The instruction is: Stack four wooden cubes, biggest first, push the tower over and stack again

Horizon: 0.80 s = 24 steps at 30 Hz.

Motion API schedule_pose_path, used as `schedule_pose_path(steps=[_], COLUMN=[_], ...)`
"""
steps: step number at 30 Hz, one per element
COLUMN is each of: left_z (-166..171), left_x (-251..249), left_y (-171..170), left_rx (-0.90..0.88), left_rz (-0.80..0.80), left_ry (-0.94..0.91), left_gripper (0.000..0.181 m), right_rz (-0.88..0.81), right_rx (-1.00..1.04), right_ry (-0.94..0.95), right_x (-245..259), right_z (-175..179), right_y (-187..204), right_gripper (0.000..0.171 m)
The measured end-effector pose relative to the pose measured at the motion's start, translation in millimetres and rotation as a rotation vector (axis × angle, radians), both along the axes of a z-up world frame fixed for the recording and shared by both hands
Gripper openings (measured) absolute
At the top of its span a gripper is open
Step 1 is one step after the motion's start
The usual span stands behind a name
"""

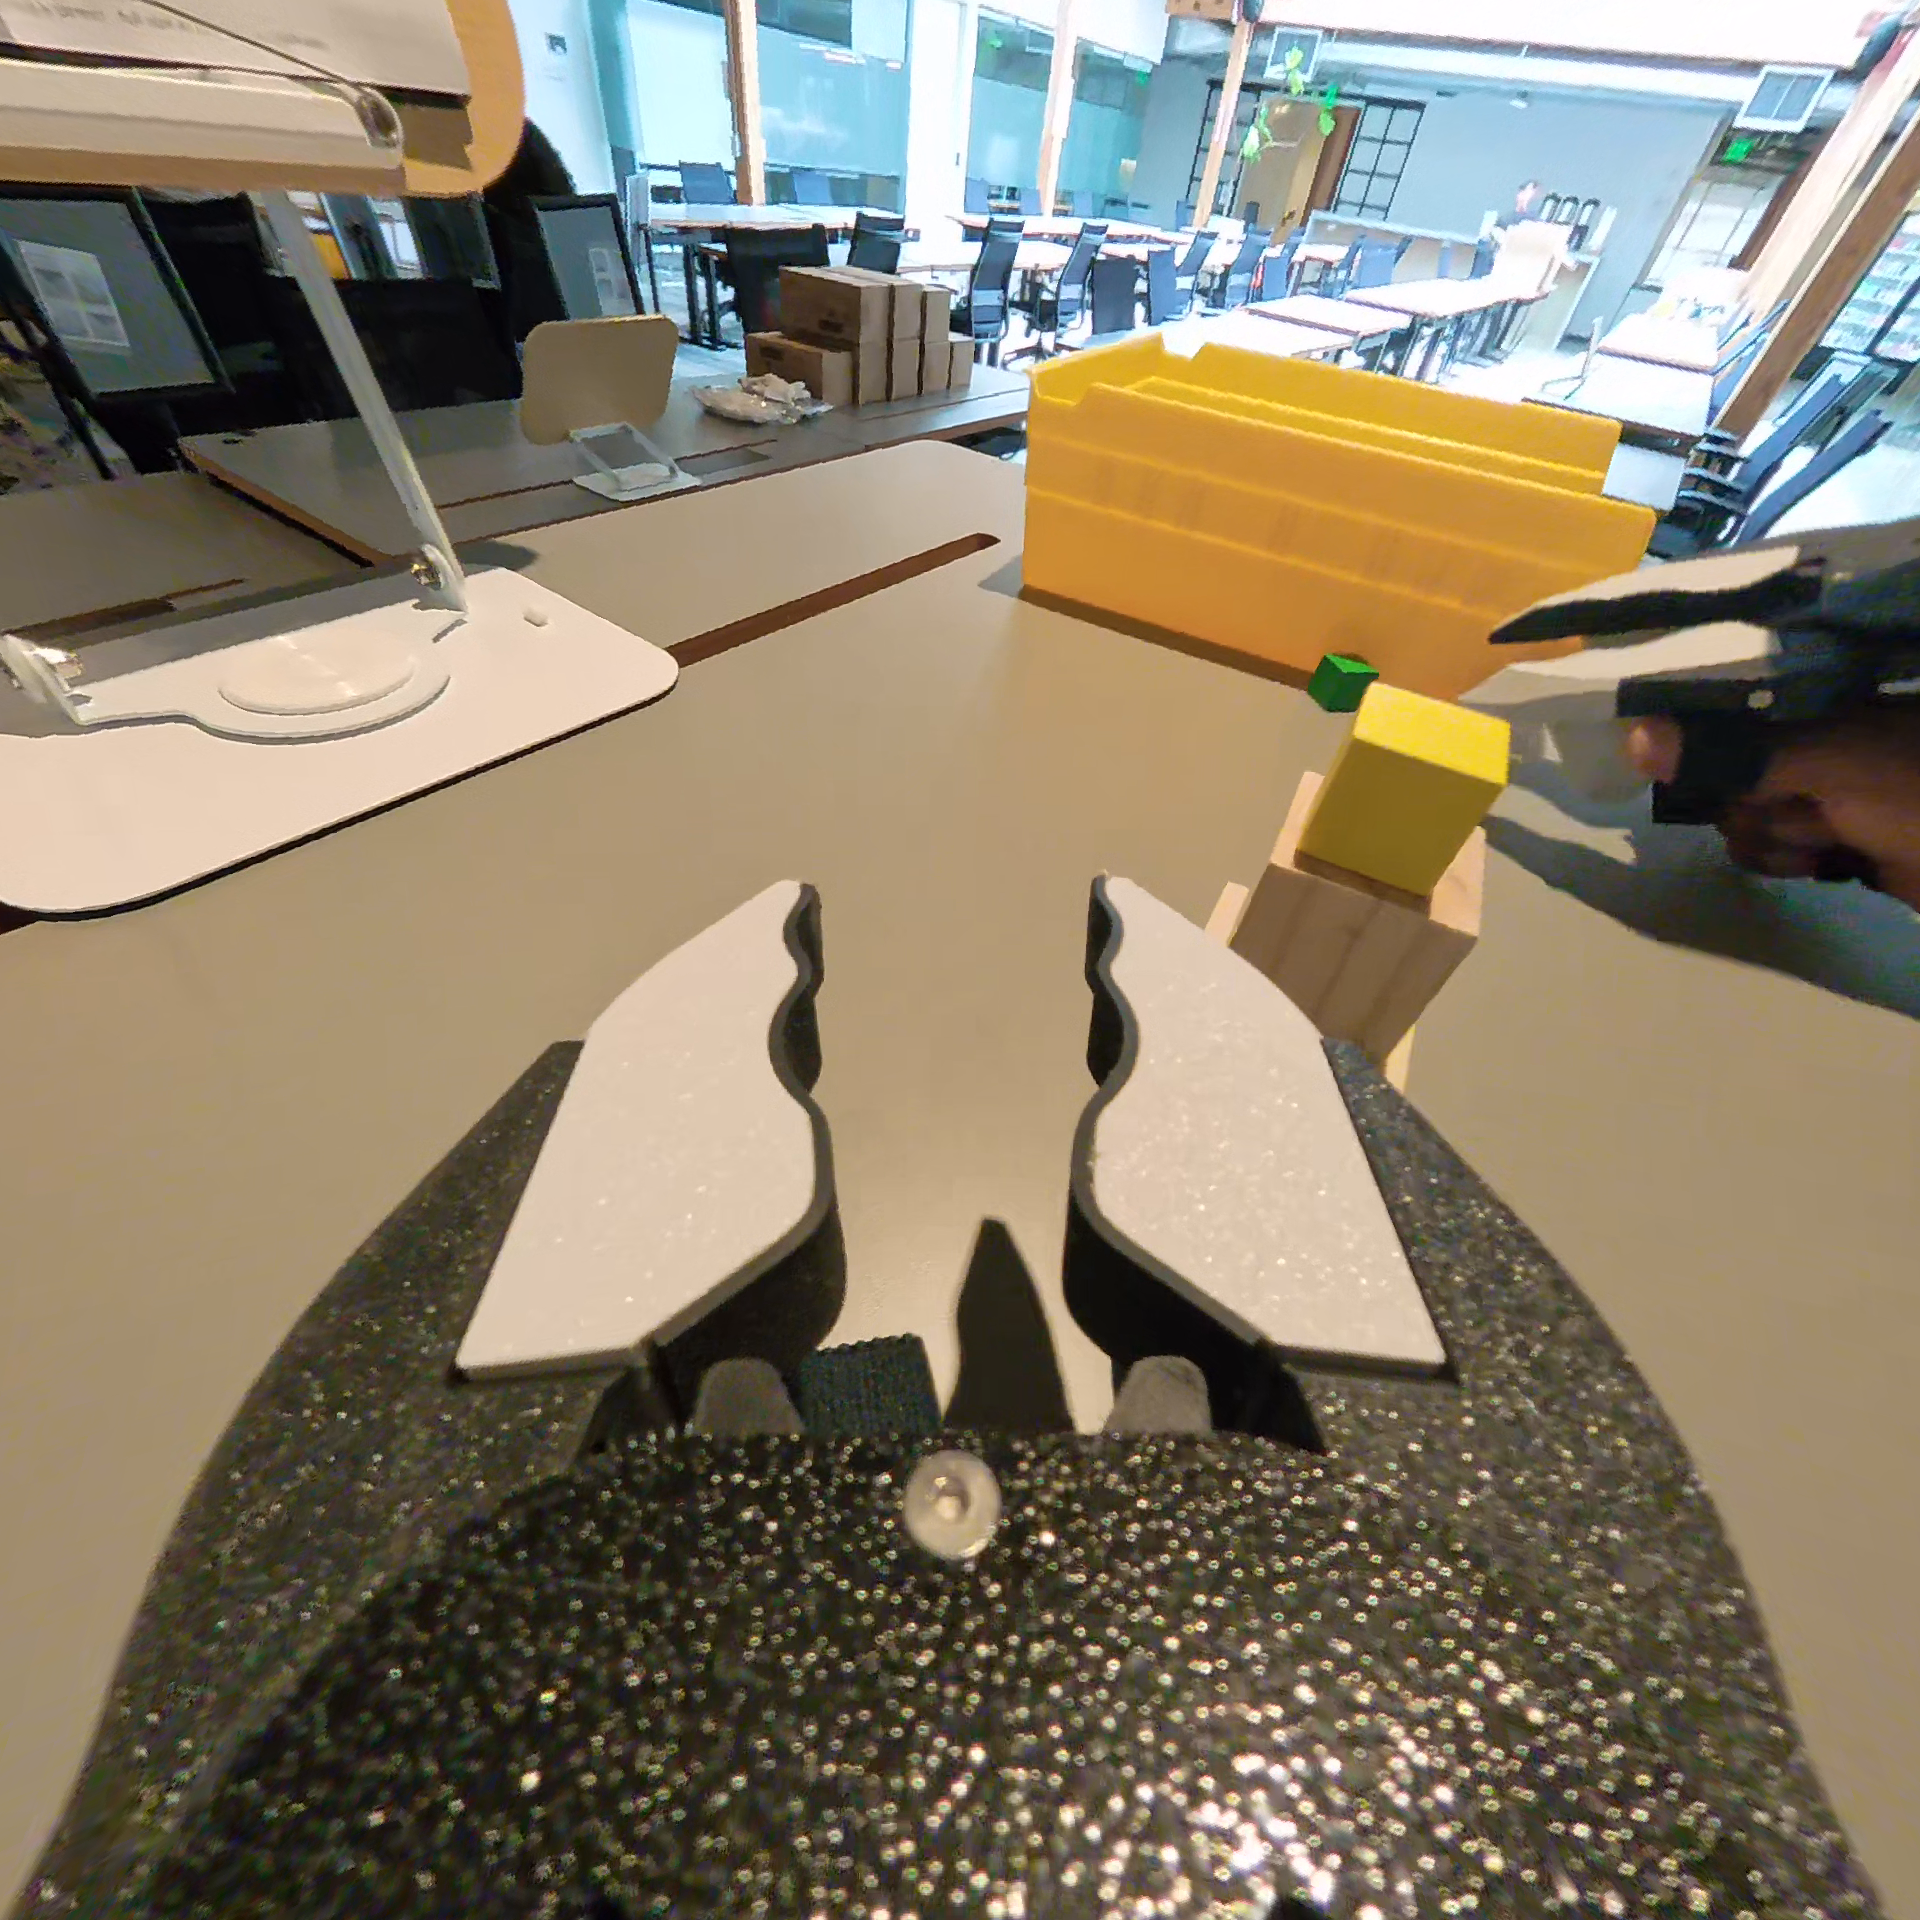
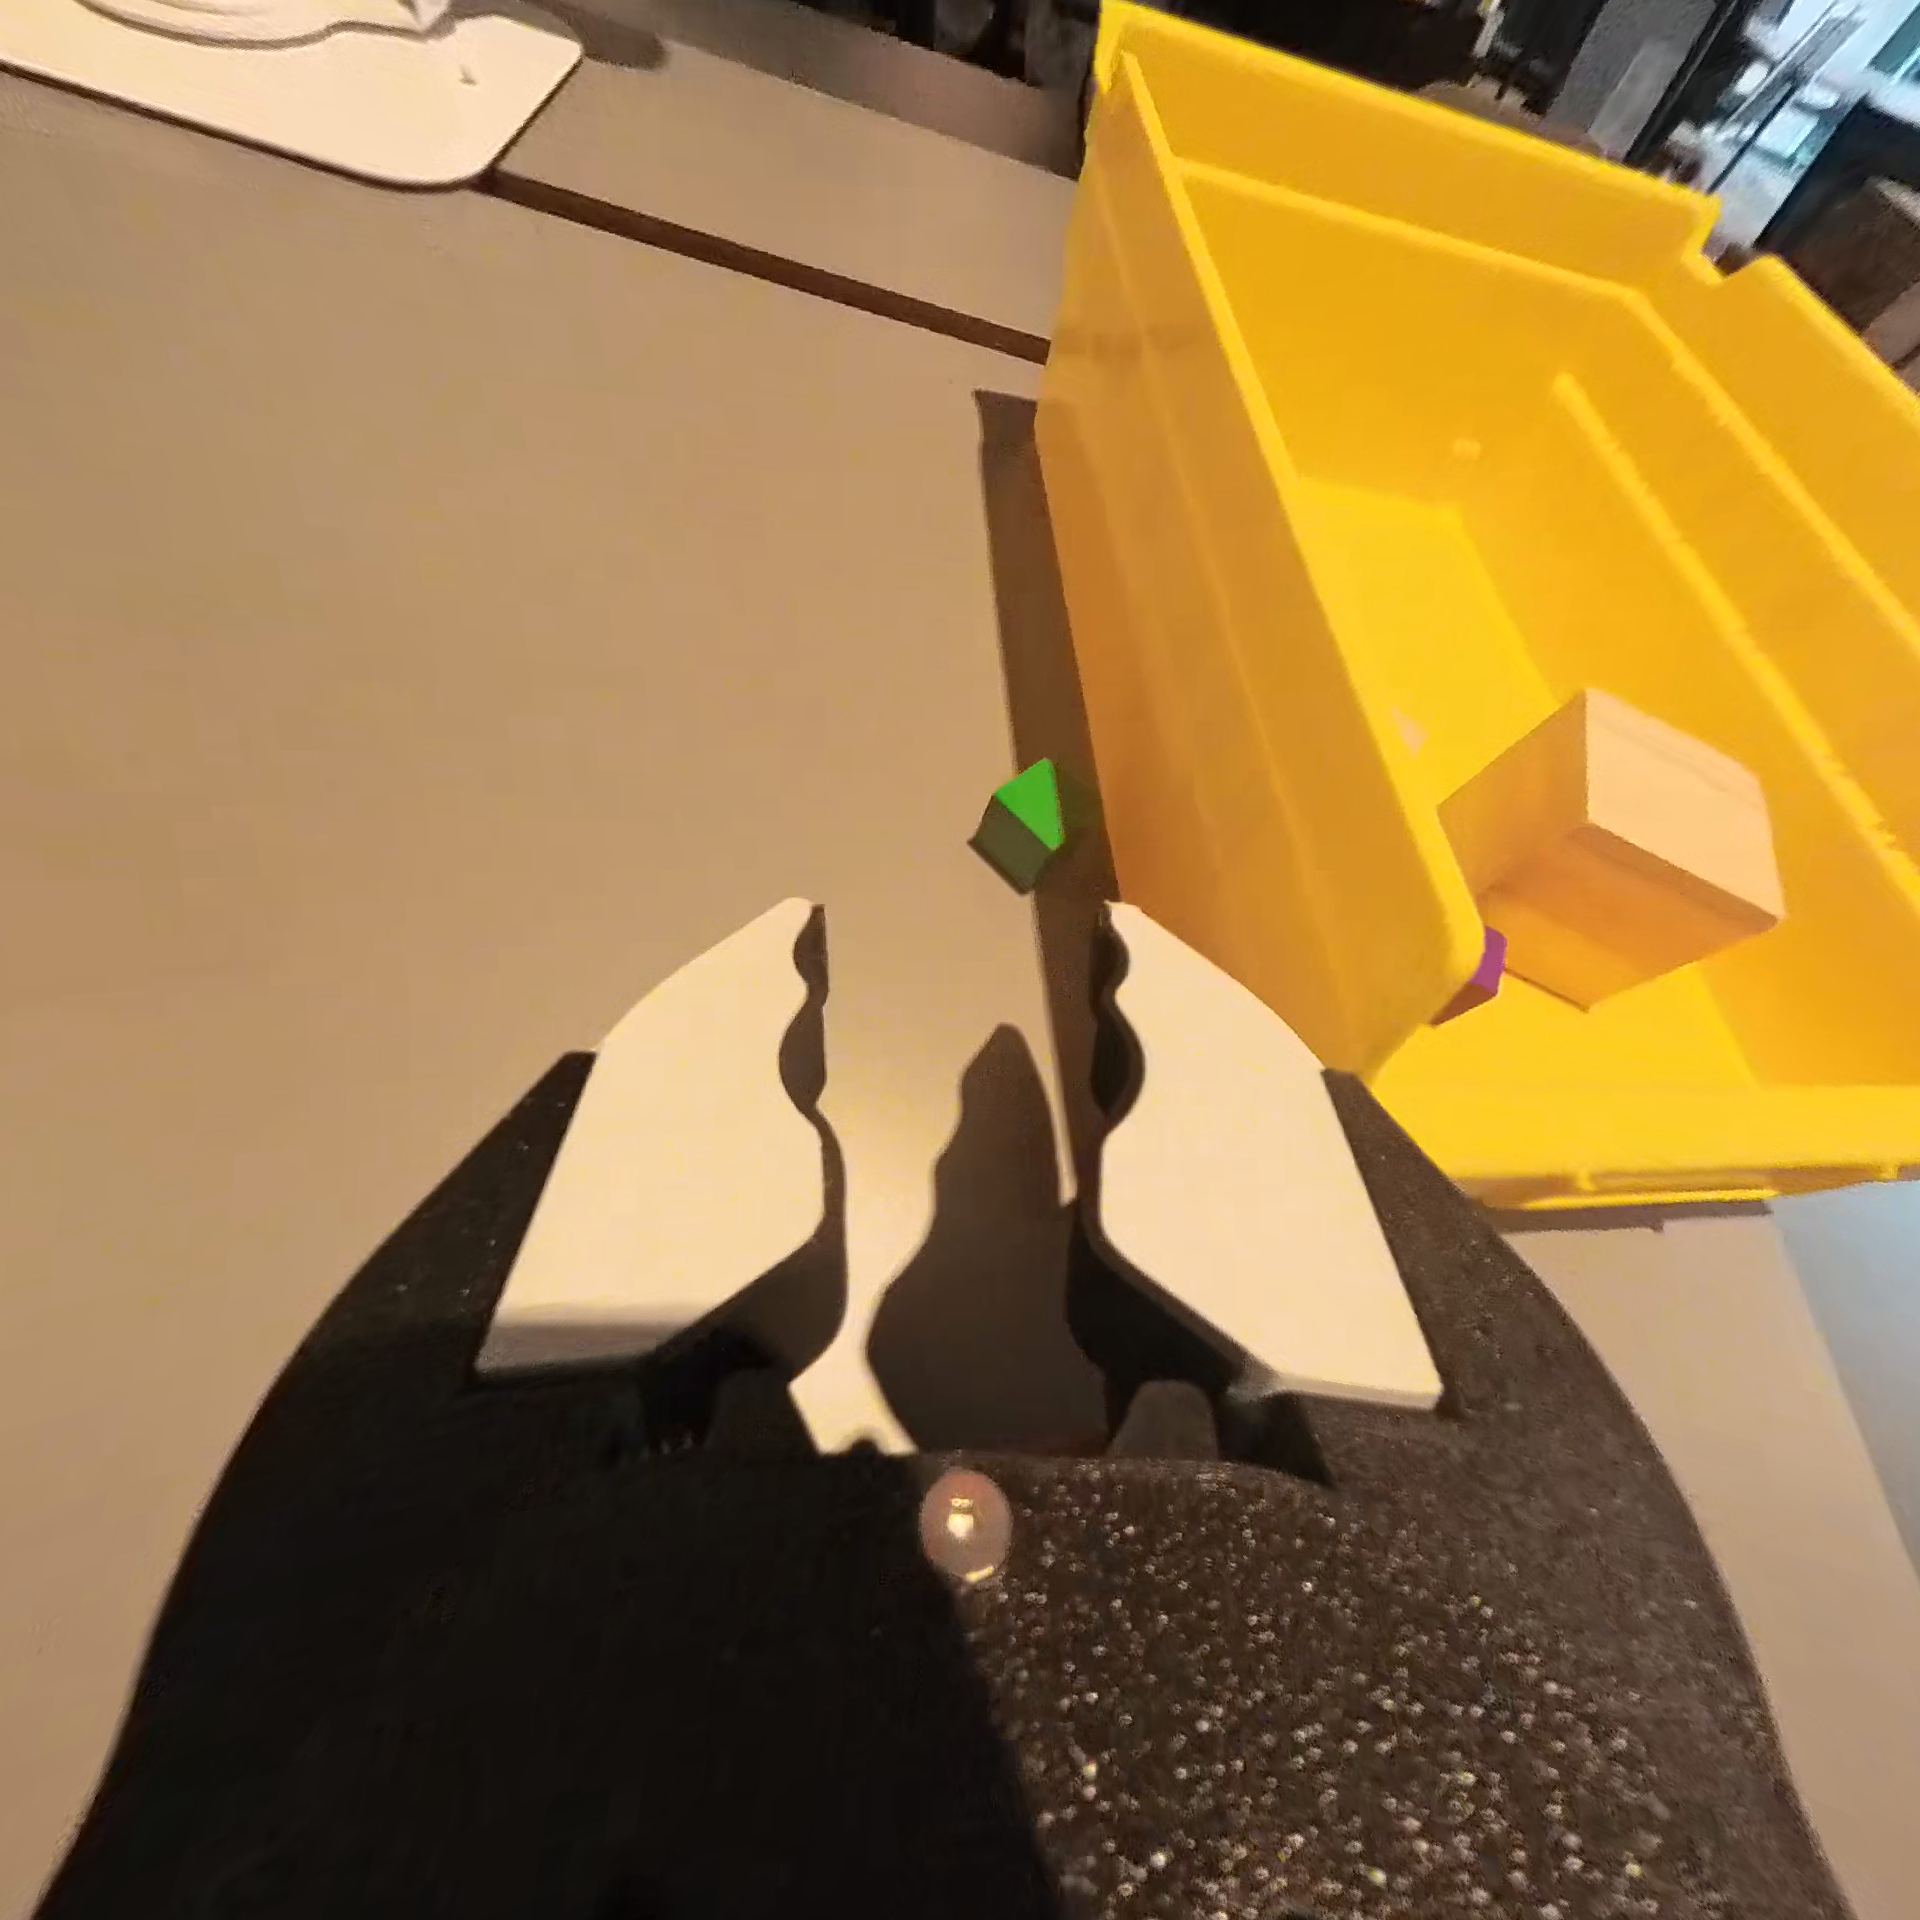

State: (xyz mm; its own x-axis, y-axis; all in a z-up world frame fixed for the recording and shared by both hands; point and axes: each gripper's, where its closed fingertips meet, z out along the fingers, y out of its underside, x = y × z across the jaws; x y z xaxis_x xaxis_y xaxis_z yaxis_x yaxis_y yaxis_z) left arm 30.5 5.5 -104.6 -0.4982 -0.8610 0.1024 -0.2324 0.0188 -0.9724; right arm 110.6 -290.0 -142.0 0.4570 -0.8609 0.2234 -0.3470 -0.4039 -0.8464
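In the left wrist view a tower stands at the right: a yellow cube (image 1: 1403,800) sits on a plain wooden cube (image 1: 1340,956), which rests on a bigger plain cube (image 1: 1397,1055) mostly hidden behind my finger. My left gripper (image 1: 951,935) is open and empty, just left of the tower. A small green cube (image 1: 1348,683) lies on the table beside the yellow bin. In the right wrist view my right gripper (image 2: 961,925) is open and empty, its tips just short of the green cube (image 2: 1023,831). The right gripper also shows in the left wrist view (image 1: 1558,618), above and beyond the tower.
A yellow bin (image 2: 1247,623) stands at the right and holds a plain wooden cube (image 2: 1621,862) and a small purple cube (image 2: 1486,966). A white stand base (image 1: 312,707) lies at the left. The grey table (image 1: 831,779) has a dark slot (image 1: 831,597).
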Motion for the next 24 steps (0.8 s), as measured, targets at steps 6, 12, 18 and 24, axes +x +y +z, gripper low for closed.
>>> schedule_pose_path(steps=[6, 12, 18, 24], left_z=[-0.7, -1.1, -4.2, -6.5], left_x=[-1.8, -1.7, 0.0, -0.1], left_y=[-3.8, -4.1, -4.6, -6.8], left_rx=[0.05, 0.058, 0.073, 0.103], left_rz=[0.0, 0.002, 0.004, 0.002], left_ry=[-0.022, -0.021, -0.003, 0.0], left_gripper=[0.048, 0.048, 0.048, 0.048], right_rz=[-0.133, -0.293, -0.328, -0.271], right_rx=[-0.009, -0.083, -0.146, -0.129], right_ry=[0.11, 0.106, 0.156, 0.151], right_x=[32.0, 51.2, 63.6, 61.8], right_z=[-16.0, -20.2, -29.7, -29.4], right_y=[4.3, 1.0, 0.9, 6.9], right_gripper=[0.048, 0.04, 0.03, 0.022])
